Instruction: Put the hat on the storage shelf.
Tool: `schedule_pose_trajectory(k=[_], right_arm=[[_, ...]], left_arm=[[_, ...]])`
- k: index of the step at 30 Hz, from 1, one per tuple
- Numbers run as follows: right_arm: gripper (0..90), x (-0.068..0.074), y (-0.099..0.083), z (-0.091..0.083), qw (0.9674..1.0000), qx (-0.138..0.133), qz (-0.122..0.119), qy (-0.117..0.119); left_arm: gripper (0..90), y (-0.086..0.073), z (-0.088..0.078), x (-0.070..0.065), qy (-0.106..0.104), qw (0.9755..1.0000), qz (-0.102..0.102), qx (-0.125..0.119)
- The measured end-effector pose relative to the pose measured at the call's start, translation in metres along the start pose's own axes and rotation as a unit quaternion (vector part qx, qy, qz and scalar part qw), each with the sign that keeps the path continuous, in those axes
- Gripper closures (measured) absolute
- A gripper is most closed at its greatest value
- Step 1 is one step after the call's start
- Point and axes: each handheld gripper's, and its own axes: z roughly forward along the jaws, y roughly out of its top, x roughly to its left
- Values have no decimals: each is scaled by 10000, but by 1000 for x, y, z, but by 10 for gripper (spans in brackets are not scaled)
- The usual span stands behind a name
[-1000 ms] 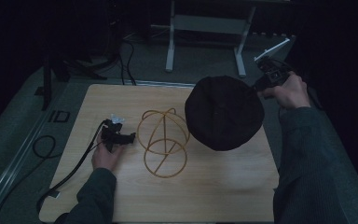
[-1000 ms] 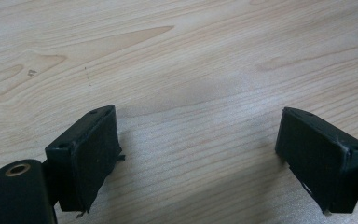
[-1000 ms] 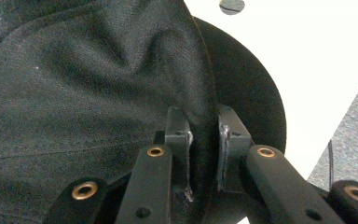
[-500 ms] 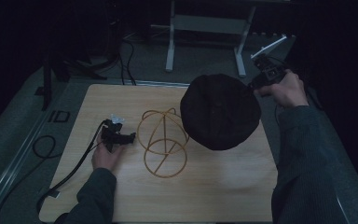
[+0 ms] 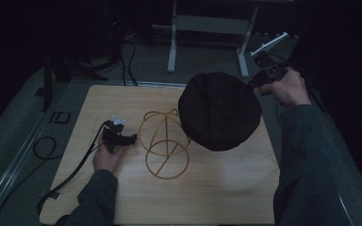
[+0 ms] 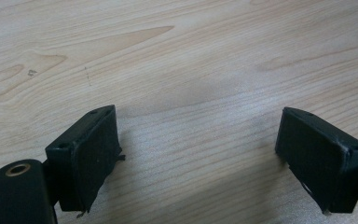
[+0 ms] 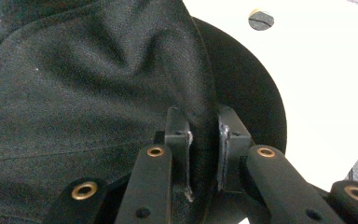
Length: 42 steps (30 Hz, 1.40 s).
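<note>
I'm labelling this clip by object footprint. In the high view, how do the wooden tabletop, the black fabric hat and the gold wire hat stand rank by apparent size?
1. Light wooden tabletop, clearly largest.
2. Black fabric hat, held raised by the right claw, so nearer the camera and perhaps looking oversized.
3. Gold wire hat stand, smallest, though partly hidden behind the hat.

Pale wood-grain surface (image 5: 226,188) stood on a grey floor (image 5: 14,141) in dim light. Behind its far edge was a white metal frame (image 5: 207,23) with two upright legs. Dark cables (image 5: 122,52) lay on the floor at far left, beside what may have been a dark stand (image 5: 47,80).
</note>
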Motion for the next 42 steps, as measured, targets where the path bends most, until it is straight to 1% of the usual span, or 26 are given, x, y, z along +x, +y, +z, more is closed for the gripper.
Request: schedule_pose_trajectory(k=[11,15,21,25,32,36,42], right_arm=[[781,9,6,-4,9999,-53,-81,67],[780,12,8,-3,9998,-113,-125,142],[781,17,11,-1,9996,-71,-152,236],[780,20,14,1,9994,-97,-205,242],[780,24,18,3,9994,-155,-182,256],[780,29,22,3,9991,-169,-235,303],[780,34,25,3,9989,-250,-229,335]], left_arm=[[130,0,0,0,-1,10000,0,0],[130,0,0,0,-1,10000,0,0],[130,0,0,0,-1,10000,-1,0],[130,0,0,0,0,10000,0,1],[130,0,0,0,1,10000,-9,-7],[130,0,0,0,0,10000,-4,-3],[130,0,0,0,0,10000,-5,-3]])
